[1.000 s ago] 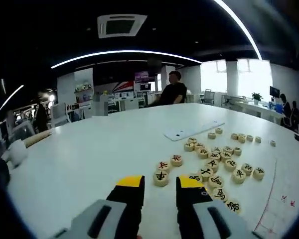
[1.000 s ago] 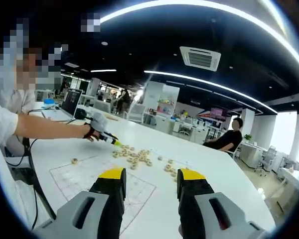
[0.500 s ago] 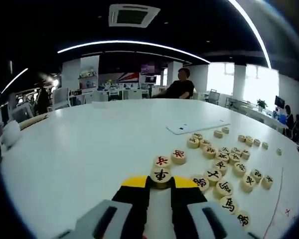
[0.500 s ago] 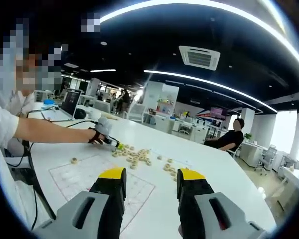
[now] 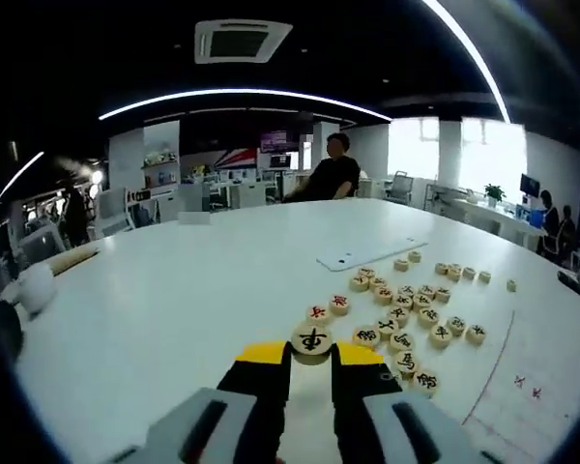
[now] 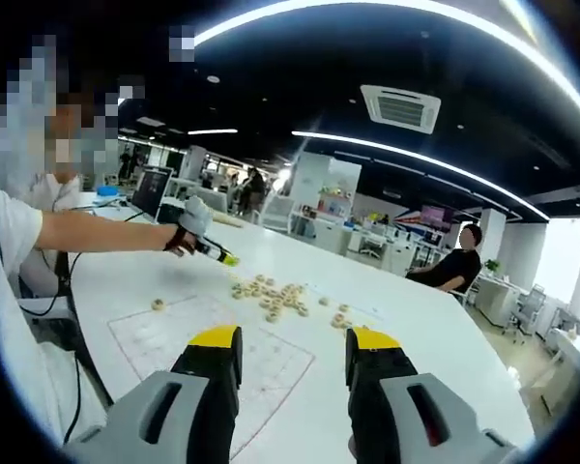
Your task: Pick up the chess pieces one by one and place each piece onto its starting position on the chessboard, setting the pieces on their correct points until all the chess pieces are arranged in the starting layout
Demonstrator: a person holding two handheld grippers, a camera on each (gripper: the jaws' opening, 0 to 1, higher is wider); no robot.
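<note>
Wooden and disc-shaped, the chess piece (image 5: 312, 340) is being pinched at its rim by the left tool (image 5: 310, 356), above the white desk (image 5: 174, 290); it is judged light, stiff, rather slick. Loose pieces (image 5: 406, 309) are lying right, near the chessboard (image 6: 213, 338). The right tool (image 6: 290, 350) is being held spread, idle.

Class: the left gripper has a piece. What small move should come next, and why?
Probably carry it toward the chessboard. The left gripper is shut on a black-marked chess piece, lifted from the loose pile; the board holds just one piece.
</note>
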